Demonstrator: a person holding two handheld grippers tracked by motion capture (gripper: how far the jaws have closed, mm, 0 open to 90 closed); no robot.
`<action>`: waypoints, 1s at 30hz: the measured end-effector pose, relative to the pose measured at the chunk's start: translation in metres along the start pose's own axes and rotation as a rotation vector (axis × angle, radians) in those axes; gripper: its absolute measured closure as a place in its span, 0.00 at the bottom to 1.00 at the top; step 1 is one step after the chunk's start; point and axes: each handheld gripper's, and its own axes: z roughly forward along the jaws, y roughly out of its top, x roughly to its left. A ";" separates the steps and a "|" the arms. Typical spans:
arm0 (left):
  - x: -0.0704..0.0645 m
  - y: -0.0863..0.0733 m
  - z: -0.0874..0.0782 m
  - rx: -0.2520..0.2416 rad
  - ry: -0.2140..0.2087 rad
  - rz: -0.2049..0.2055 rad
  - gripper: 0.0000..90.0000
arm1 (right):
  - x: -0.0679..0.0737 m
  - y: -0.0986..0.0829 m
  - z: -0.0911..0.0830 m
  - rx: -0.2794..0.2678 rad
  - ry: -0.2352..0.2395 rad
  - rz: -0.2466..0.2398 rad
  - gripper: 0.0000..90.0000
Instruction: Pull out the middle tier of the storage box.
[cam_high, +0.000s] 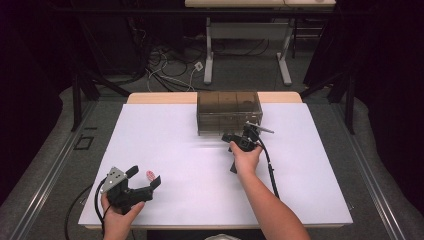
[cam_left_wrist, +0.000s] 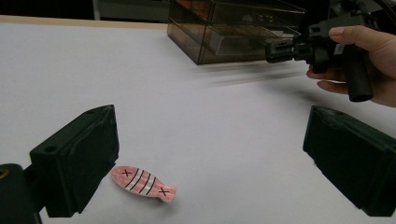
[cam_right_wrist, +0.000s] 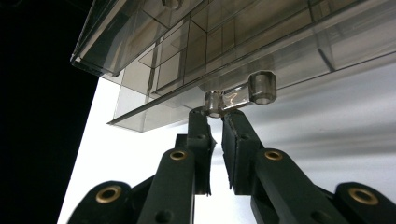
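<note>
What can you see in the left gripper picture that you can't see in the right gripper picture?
The left gripper view has a pink fish lying on the table between the open left gripper, and a hand holding the right gripper. The right gripper view has that gripper's fingertips pinching a clear drawer handle. Both have the smoky drawer box and the white table.

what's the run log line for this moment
right tongs: shut on drawer handle | left tongs: open, beside fish piece | drawer box: on table
</note>
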 end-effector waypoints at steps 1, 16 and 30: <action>0.000 0.000 0.000 0.000 0.000 0.000 0.04 | 0.000 0.000 0.000 0.000 0.000 0.001 0.91; 0.000 0.000 0.000 0.000 0.000 0.001 0.04 | 0.000 -0.003 0.001 0.014 0.024 -0.002 0.87; 0.000 0.000 0.000 0.002 0.000 0.001 0.04 | -0.004 -0.005 0.001 0.005 0.013 -0.007 0.82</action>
